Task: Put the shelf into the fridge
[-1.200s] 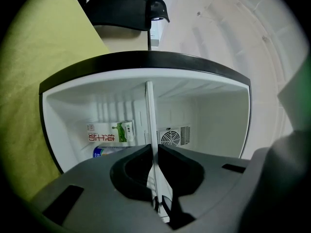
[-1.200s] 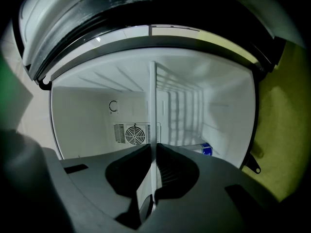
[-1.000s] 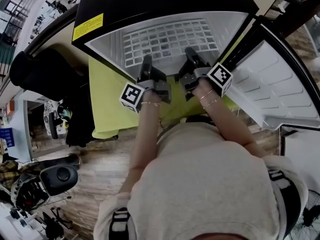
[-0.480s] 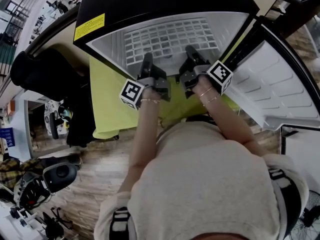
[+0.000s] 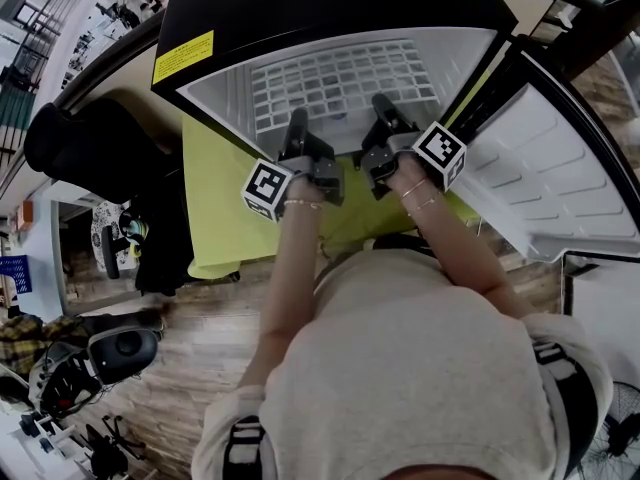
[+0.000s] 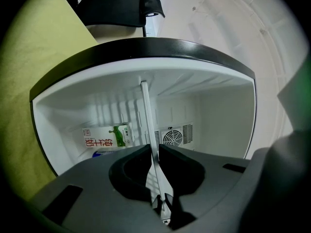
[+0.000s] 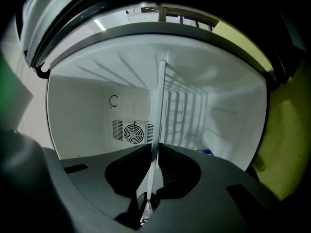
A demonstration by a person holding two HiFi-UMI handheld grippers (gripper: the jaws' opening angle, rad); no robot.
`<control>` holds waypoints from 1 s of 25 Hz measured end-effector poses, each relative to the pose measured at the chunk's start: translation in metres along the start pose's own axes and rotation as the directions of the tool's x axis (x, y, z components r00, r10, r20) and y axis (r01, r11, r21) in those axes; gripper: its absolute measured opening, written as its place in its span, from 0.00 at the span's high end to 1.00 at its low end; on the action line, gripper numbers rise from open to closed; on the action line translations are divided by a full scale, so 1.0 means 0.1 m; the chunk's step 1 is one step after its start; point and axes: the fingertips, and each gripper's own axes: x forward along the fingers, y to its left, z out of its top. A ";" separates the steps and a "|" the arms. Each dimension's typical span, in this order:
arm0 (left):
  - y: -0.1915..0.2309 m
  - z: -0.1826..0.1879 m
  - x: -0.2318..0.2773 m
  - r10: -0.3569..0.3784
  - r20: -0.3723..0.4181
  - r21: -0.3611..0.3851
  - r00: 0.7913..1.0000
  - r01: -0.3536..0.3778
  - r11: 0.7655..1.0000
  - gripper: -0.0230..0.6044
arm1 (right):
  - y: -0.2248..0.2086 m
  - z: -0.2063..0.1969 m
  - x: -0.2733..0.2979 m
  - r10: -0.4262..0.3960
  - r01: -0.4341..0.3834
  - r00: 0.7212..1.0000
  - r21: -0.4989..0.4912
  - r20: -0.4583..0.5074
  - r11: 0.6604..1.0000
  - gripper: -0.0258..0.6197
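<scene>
The white wire shelf (image 5: 335, 78) lies flat in the mouth of the black fridge (image 5: 300, 3), most of it inside the white cavity. My left gripper (image 5: 297, 128) is shut on its near edge left of the middle. My right gripper (image 5: 383, 116) is shut on the same edge further right. In the left gripper view the shelf (image 6: 148, 120) shows edge-on as a thin white bar pinched between the jaws of the left gripper (image 6: 154, 147). The right gripper view shows the shelf (image 7: 159, 106) the same way, clamped in the right gripper (image 7: 154, 147).
The fridge door (image 5: 545, 158) stands open at the right. A milk carton (image 6: 108, 136) lies at the cavity's far left, and a round fan vent (image 7: 132, 131) sits in the back wall. The fridge stands on a yellow-green cloth (image 5: 225, 208). A black chair (image 5: 90, 148) is to the left.
Grippers and shelf stay almost where they were; both grips are unchanged. Only a slight drift of the head view.
</scene>
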 end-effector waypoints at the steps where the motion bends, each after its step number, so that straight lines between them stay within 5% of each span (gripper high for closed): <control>1: 0.00 0.00 0.00 0.001 0.004 -0.005 1.000 -0.001 1.000 0.89 | 0.00 0.00 0.00 -0.002 0.002 1.000 -0.001 -0.001 1.000 0.90; 25: -0.17 -0.21 -0.37 -0.044 -0.011 -0.026 0.999 0.043 0.999 0.88 | 0.03 -0.10 -0.45 0.006 -0.009 1.000 -0.088 -0.028 0.996 0.85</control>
